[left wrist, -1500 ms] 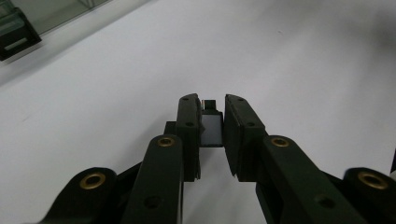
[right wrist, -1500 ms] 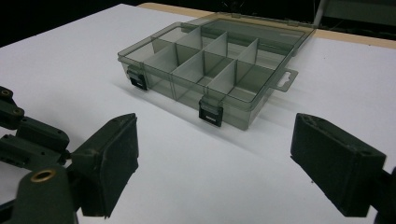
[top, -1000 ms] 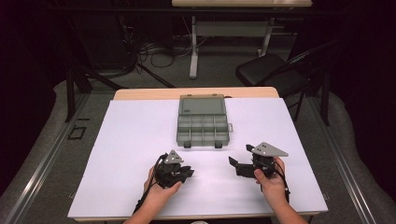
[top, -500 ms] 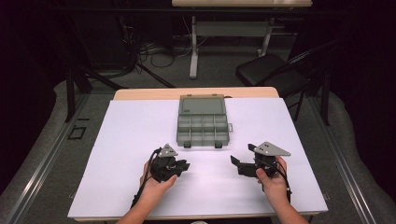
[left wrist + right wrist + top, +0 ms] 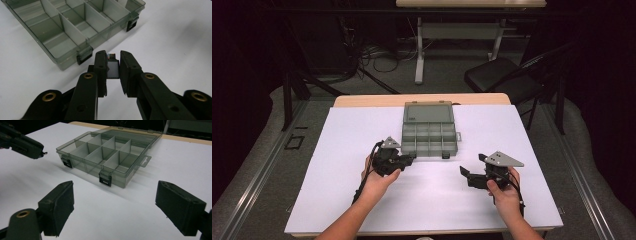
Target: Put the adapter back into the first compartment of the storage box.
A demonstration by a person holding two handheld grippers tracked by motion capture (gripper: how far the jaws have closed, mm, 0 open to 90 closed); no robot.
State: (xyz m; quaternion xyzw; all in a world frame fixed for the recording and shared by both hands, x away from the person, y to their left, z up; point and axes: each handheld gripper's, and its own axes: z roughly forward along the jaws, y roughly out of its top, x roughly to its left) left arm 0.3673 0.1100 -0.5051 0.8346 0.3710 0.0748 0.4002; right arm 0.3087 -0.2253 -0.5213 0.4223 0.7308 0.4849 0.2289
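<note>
Two tongs, one small chip, one box. Left tongs (image 5: 112, 65) clamped on a small flat chip (image 5: 112, 68), just before the compartment box (image 5: 430, 131), near its front-left latch. Right tongs (image 5: 115, 208) wide open, empty, near the box's front-right corner, on the white table (image 5: 337, 175).

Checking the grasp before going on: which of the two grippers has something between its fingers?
The left gripper, near the organizer box: its fingers are closed on a small flat grey-and-white piece. The right gripper has its fingers spread wide, with bare table between.
</note>
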